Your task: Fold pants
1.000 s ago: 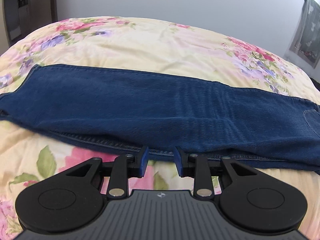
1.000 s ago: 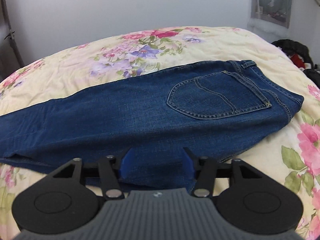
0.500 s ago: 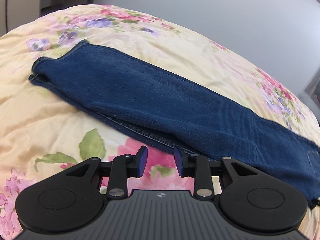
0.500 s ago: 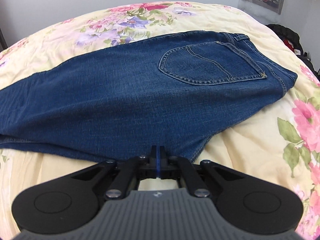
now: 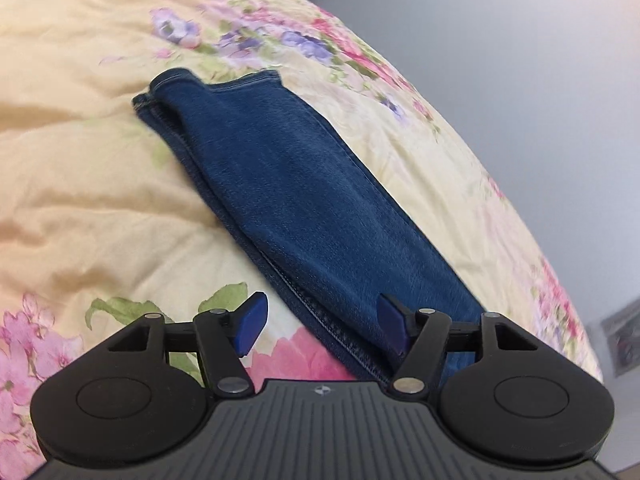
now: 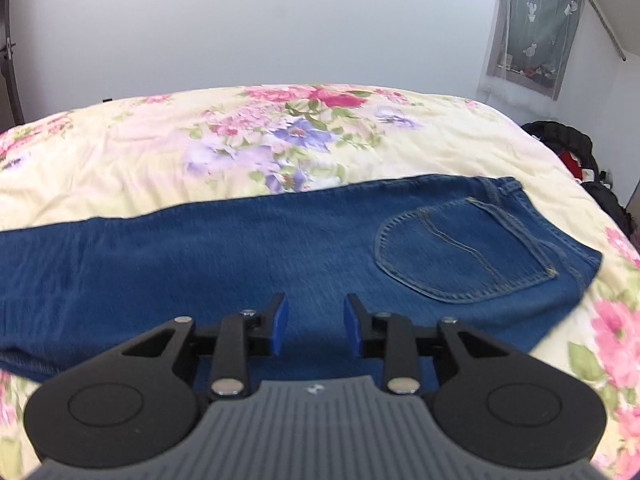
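The pants [image 5: 304, 200] lie lengthwise across the bed [image 5: 80, 184], legs stacked; my left gripper [image 5: 320, 322], jaws just spread and empty, sits nearest the leg, hems probably far ahead; my right gripper [image 6: 314, 322], reopening, holds nothing near the seat.

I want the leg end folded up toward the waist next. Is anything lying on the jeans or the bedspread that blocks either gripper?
Nothing visible does. The jeans lie flat and bare on the floral bedspread. The left gripper stands open beside the leg seam; the right gripper is open above the denim, and both have just been opening.
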